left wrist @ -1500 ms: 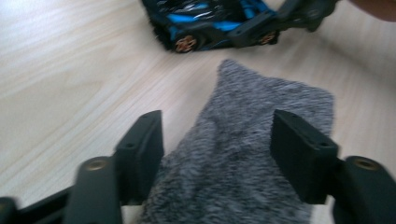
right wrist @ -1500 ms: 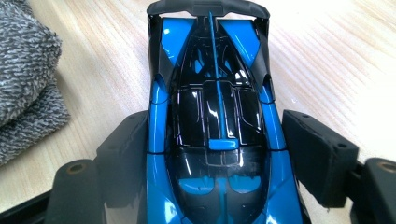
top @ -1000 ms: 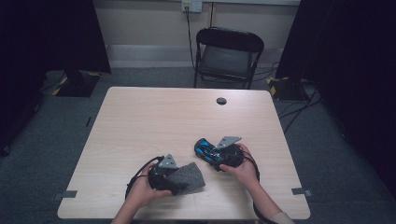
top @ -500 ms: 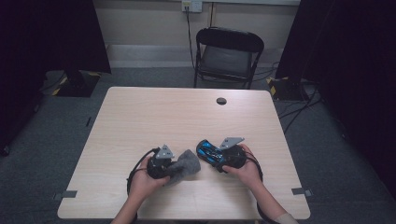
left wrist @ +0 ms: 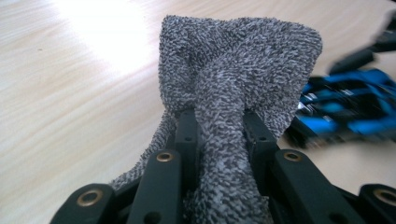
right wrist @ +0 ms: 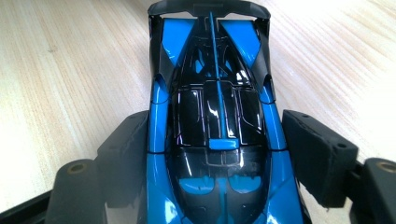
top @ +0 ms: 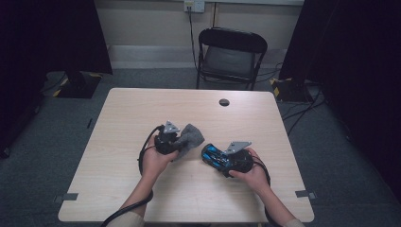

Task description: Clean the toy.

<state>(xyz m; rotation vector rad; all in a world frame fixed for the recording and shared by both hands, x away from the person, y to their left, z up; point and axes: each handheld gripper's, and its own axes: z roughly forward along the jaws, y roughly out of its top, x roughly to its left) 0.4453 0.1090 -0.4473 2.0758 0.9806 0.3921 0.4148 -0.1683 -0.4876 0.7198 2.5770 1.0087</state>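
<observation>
My left gripper (top: 183, 143) is shut on a grey speckled cloth (top: 192, 136), held a little above the table (top: 142, 109) near its middle. In the left gripper view the cloth (left wrist: 233, 70) bunches up between the black jaws of that gripper (left wrist: 219, 122) and fans out above them. To its right, my right gripper (top: 218, 159) is shut on a blue and black toy race car (top: 213, 154). The right gripper view has the car (right wrist: 215, 93) lengthwise between the pads (right wrist: 317, 154), rear wing pointing away. In the left gripper view the car (left wrist: 345, 102) lies just right of the cloth.
A small black round grommet (top: 224, 102) sits at the table's far edge. A black folding chair (top: 231, 54) stands behind the table. A cable loops from the left gripper over the near part of the tabletop (top: 142, 161). Dark curtains hang on both sides.
The left jaws closed on the cloth. The left hand then moved away from the person and up, lifting the cloth off the table. The right hand and the car kept still.
</observation>
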